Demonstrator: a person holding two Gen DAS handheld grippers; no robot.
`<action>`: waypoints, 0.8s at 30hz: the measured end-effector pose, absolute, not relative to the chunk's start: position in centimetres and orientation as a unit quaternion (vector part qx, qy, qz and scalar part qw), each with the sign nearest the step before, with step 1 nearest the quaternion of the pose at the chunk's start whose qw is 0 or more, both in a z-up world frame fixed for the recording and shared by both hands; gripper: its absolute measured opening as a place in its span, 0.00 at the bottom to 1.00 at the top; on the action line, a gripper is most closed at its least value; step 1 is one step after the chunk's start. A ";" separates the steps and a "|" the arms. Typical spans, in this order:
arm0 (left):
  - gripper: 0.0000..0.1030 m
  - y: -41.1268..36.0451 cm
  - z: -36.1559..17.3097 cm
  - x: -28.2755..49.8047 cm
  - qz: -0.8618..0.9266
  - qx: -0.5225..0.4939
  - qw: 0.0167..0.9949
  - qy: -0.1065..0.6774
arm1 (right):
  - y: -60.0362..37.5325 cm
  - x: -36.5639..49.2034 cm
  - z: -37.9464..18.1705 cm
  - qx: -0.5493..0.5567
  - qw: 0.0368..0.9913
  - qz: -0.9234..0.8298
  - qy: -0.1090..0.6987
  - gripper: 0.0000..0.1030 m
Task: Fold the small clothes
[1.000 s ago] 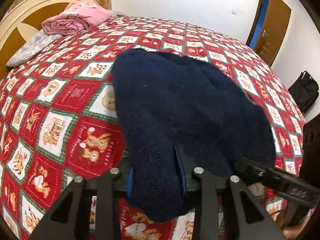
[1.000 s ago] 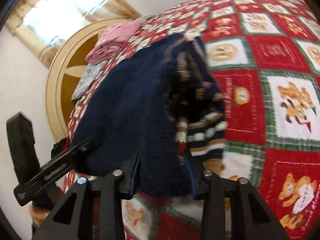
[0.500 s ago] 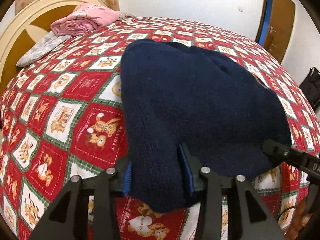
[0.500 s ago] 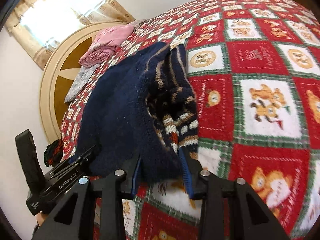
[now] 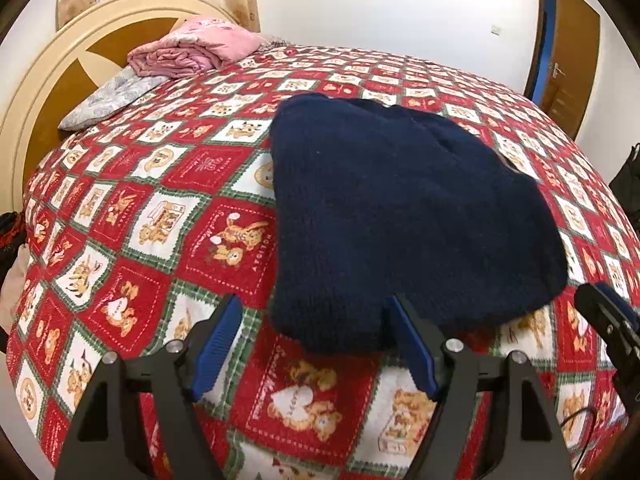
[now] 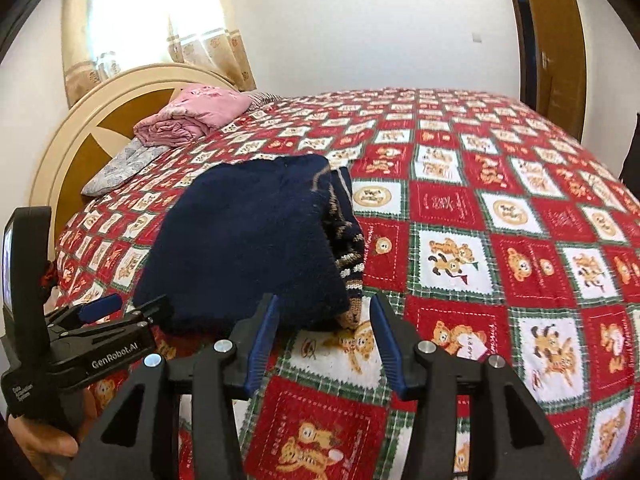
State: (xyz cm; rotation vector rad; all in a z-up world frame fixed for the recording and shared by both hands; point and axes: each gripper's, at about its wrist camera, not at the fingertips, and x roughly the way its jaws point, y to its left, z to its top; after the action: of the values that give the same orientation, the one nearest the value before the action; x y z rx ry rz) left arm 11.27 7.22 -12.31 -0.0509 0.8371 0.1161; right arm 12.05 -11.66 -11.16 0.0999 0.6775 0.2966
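A navy knitted sweater point(image 5: 400, 208) lies folded on the red patterned bedspread point(image 5: 160, 216); in the right wrist view point(image 6: 248, 248) a striped patterned layer shows at its right edge. My left gripper point(image 5: 314, 316) is open, its blue pads on either side of the sweater's near corner, which lies flat on the bed. My right gripper point(image 6: 322, 312) is open just short of the sweater's near right corner, holding nothing. The left gripper body also shows in the right wrist view point(image 6: 100, 312).
A folded pink blanket point(image 5: 192, 50) and a grey pillow point(image 5: 108, 98) lie by the cream headboard point(image 5: 52, 80). A wooden door point(image 5: 572, 52) stands at the far right. A dark bag point(image 5: 630, 176) sits beyond the bed's right edge.
Both grippers have opened and let go of the sweater, then drawn back toward the near edge. The sweater now lies flat on the bed.
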 end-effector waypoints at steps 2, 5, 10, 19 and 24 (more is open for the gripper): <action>0.76 7.1 -12.1 10.6 0.053 -0.020 0.914 0.403 | -11.8 11.0 -10.6 0.049 0.935 0.141 0.322 0.48; 0.76 6.9 -11.7 9.2 0.048 -0.017 0.917 0.395 | -11.9 9.4 -9.7 0.053 0.940 0.135 0.308 0.48; 0.81 6.4 -10.3 6.6 0.038 -0.010 0.929 0.369 | -12.1 6.3 -8.2 0.048 0.949 0.131 0.282 0.48; 1.00 5.7 -6.6 1.6 0.017 0.006 0.957 0.289 | -12.5 1.2 -5.4 0.027 0.964 0.105 0.241 0.66; 1.00 4.9 -7.0 0.5 0.001 0.022 0.952 0.307 | -12.1 -0.4 -5.2 0.000 0.964 0.096 0.249 0.70</action>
State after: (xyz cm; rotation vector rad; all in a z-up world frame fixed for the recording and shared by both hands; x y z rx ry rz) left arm 0.53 4.86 -6.99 0.0442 0.6233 0.0014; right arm -0.38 -12.15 -5.20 -0.0007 0.5036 0.1949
